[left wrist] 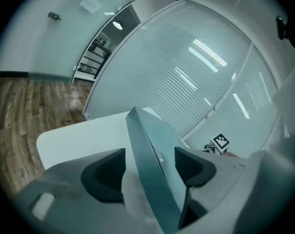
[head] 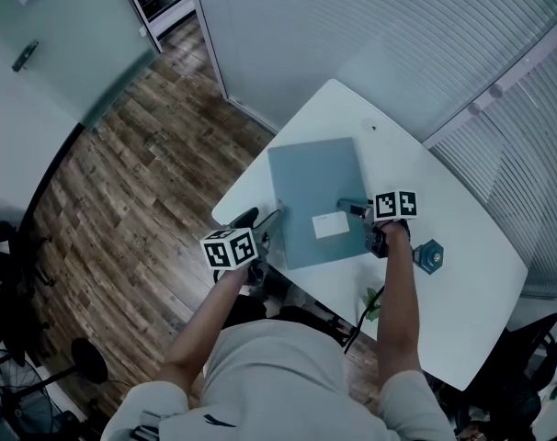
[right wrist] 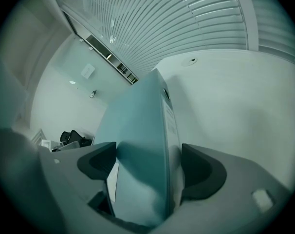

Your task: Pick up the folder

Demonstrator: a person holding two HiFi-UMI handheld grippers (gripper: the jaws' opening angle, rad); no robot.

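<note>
Flat grey-blue card folder (head: 315,196) lies on the white rounded surface (head: 462,274), near side. Probably light, stiff and slick, so take it by the edges. Right claw (right wrist: 147,167) pinches one edge. Left claw (left wrist: 150,167) is spread astride the other.

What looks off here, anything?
Nothing stands out: the folder lies closed on the table, right claw shut on one edge, left claw open around another. No spill or damage visible.

The folder (head: 320,191) looks like smooth grey-blue plastic with a faint sheen, and it bears a white paper label (head: 331,225). The desk (head: 462,274) is smooth, matt white, and the floor (head: 122,182) is grained wood plank. The left claw (left wrist: 150,167) and right claw (right wrist: 147,165) have dark matt pads (left wrist: 106,172).
</note>
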